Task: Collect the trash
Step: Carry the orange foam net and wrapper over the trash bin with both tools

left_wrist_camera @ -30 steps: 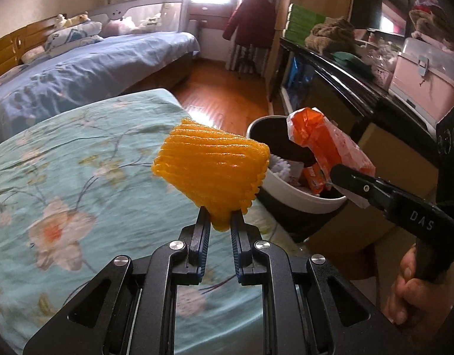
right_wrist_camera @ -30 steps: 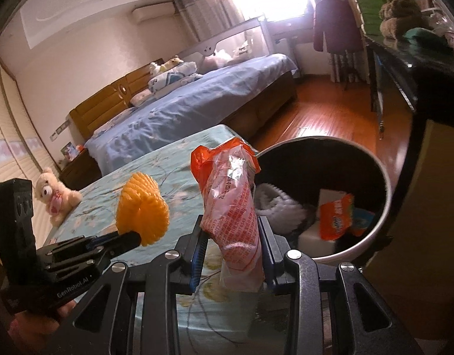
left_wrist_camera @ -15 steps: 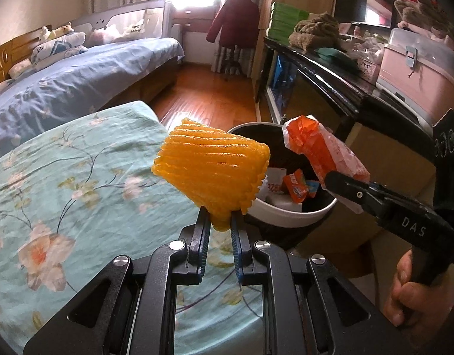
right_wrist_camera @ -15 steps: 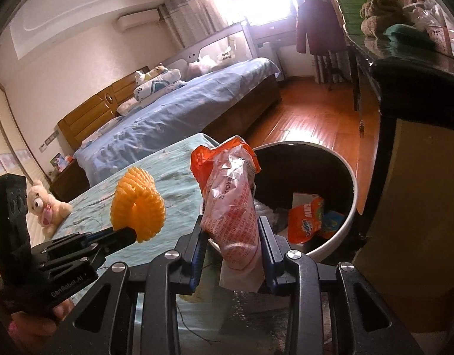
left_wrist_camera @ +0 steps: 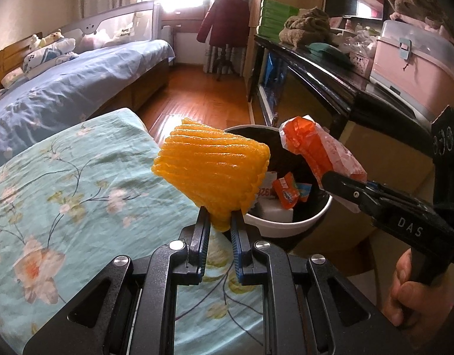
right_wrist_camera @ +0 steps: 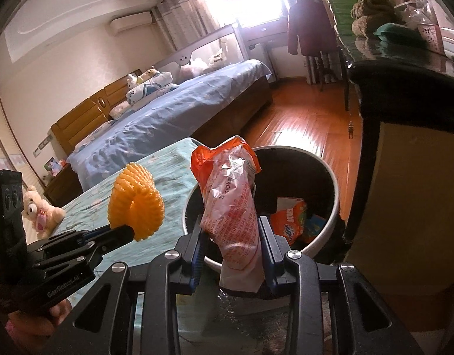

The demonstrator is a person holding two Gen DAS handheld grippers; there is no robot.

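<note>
Left gripper [left_wrist_camera: 218,222] clamps orange foam netting [left_wrist_camera: 215,168], right gripper [right_wrist_camera: 231,248] a crumpled wrapper [right_wrist_camera: 229,204], near the bin [right_wrist_camera: 330,177]; both likely need carrying over it before release.

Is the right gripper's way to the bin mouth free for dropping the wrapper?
Probably yes: the right gripper holds the orange wrapper near the open bin rim, nothing between.

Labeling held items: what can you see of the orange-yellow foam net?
The foam net is an orange-yellow ribbed mesh sleeve, soft-looking foam, rolled into a loose tube whose hollow end shows from the right wrist camera. The left hand-held gripper pinches its lower tip, holding it upright in the air between the floral bedspread and the trash bin. Nothing else touches it.
</note>
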